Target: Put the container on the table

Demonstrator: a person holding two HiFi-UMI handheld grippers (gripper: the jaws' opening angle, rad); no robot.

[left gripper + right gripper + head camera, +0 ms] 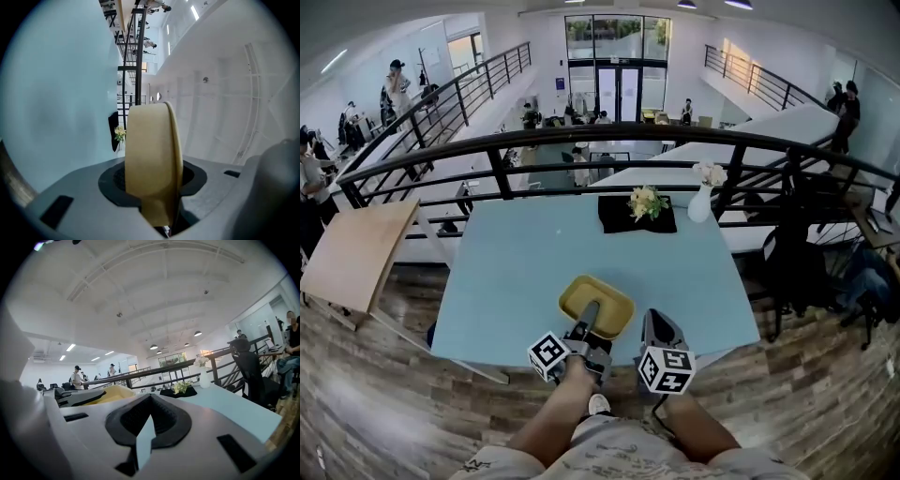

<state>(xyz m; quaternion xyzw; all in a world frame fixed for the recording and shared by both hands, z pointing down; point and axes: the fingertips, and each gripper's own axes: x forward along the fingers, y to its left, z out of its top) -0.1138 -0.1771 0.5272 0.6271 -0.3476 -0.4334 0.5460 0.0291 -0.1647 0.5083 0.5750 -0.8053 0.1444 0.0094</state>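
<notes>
L claw (590,315) clamped on container (606,296) rim, near table (525,262) edge, R claw (660,324) shut beside

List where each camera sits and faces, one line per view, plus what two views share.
Head view: on the person's head, looking steeply down at the blue table; forearms, left gripper and right gripper show.
Left gripper view: on that gripper, rolled sideways, facing along the table; its jaws grip the yellow container.
Right gripper view: on that gripper, looking level across the table; its empty jaws show.
Shared: both gripper views see the flowers.
</notes>
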